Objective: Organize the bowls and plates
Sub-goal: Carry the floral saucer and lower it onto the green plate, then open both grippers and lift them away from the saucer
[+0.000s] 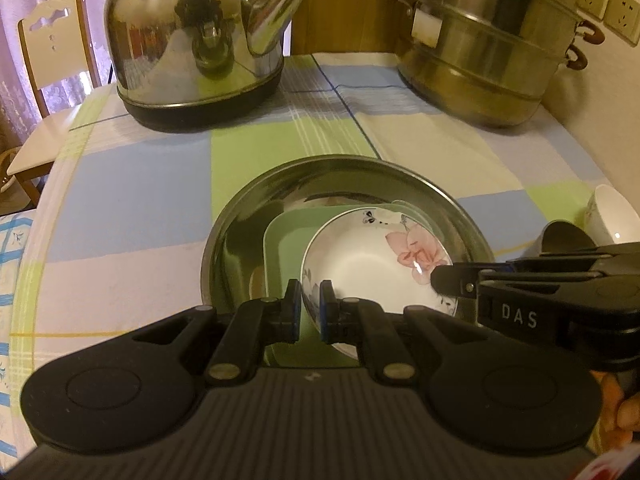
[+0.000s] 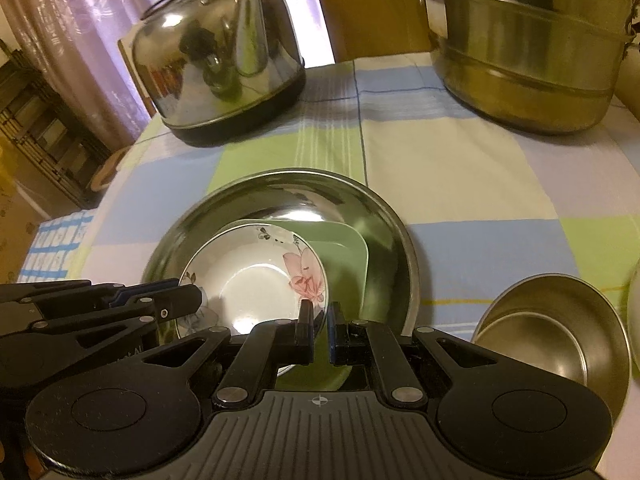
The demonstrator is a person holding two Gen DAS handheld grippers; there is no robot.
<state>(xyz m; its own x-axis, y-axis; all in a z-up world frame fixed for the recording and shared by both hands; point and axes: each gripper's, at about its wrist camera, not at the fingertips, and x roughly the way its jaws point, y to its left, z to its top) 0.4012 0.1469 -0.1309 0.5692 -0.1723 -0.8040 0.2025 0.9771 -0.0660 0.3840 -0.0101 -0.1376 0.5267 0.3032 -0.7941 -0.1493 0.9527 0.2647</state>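
One floral porcelain bowl (image 1: pixel 372 268) sits at centre frame, above one pale green square plate (image 1: pixel 286 240), inside one large steel basin (image 1: pixel 344 168). The left gripper (image 1: pixel 311 312) pinches the bowl's near rim; the right gripper (image 2: pixel 320 330) pinches its opposite rim, both claws pressed tight on the porcelain. The basin rests on one table covered by a checked cloth (image 1: pixel 140 184) of blue, green and cream. At lower right of the right wrist view lies one small steel bowl (image 2: pixel 556 320); one white cup (image 1: pixel 612 212) shows at the right edge. Beyond stand one steel kettle (image 1: pixel 192 40), upper left, and one tiered steel steamer pot (image 1: pixel 492 40), upper right. Two wall sockets (image 1: pixel 608 4), one chair (image 1: pixel 52 60) and a lilac curtain (image 2: pixel 80 40) bound the room.
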